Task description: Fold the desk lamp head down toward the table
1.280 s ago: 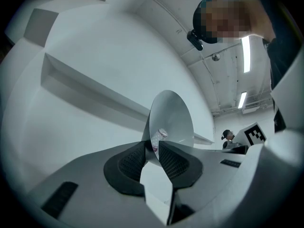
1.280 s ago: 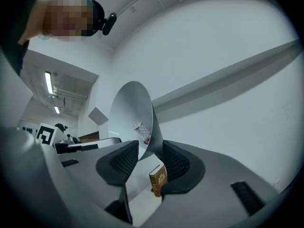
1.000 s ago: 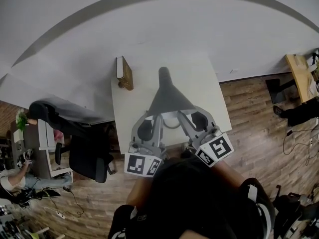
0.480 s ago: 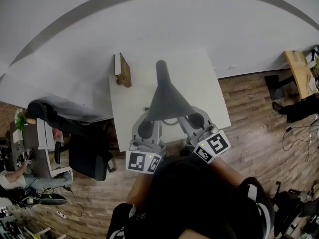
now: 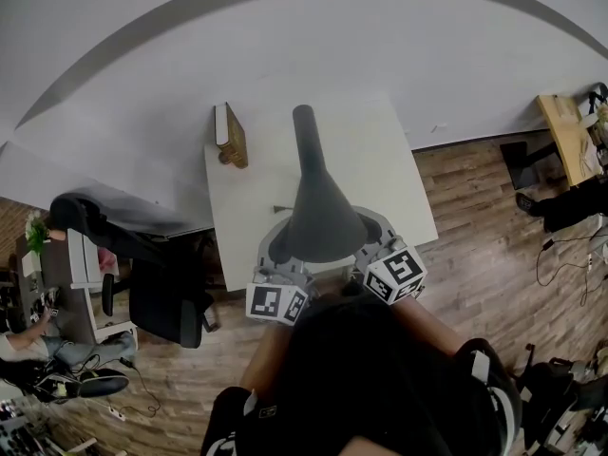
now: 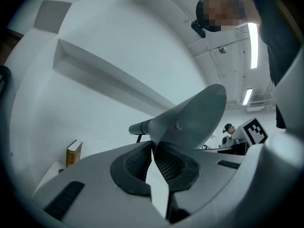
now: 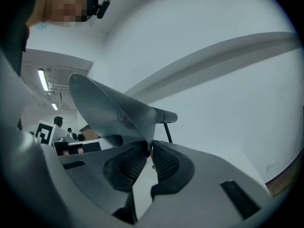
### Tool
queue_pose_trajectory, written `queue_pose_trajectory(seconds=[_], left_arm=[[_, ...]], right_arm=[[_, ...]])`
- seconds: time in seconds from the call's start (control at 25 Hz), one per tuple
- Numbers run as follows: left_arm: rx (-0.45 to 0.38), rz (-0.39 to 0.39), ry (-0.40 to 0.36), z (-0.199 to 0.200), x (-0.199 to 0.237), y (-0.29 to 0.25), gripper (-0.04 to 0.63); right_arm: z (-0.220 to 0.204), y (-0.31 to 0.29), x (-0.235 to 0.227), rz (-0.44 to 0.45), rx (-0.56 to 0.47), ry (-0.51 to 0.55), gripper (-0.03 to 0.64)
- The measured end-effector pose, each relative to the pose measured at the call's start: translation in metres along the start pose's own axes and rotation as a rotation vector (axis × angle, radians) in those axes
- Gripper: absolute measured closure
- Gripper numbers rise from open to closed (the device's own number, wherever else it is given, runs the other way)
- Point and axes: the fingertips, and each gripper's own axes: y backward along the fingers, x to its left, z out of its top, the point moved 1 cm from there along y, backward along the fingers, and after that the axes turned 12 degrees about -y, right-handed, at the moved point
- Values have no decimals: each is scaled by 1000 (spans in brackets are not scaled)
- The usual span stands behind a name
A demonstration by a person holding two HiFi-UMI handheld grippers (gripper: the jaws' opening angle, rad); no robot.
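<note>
A grey cone-shaped lamp head point(image 5: 321, 221) on a thin grey neck point(image 5: 304, 136) stands over the white table point(image 5: 385, 164). From above, its wide shade covers the fronts of both grippers. My left gripper point(image 6: 154, 145) holds the left rim of the lamp head point(image 6: 192, 115), and its jaws are closing with the thin rim pinched between the pads. My right gripper point(image 7: 148, 148) holds the opposite rim of the lamp head point(image 7: 111, 110), its jaws also closing with the rim between the pads. Both grippers point level.
A brown book point(image 5: 231, 136) stands at the table's far left edge and shows again as the book point(image 6: 72, 153). A black office chair point(image 5: 157, 293) sits left of the table on the wooden floor. A white wall lies behind the table.
The lamp head has tilted down and looks larger from above. Both grippers sank with it and are now mostly covered by the shade.
</note>
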Motion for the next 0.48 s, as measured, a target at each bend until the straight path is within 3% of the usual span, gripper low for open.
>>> queue_pose_trajectory(seconds=[0.2, 0.36, 0.48], left_arm=[[8, -9, 0, -17, 4, -1, 565], [1, -16, -3, -19, 5, -2, 565], [0, -29, -11, -25, 6, -2, 565]], right_arm=[[-14, -5, -9, -28, 22, 12, 571], [-15, -4, -9, -40, 45, 114, 554], [-12, 3, -10, -63, 66, 183, 497]])
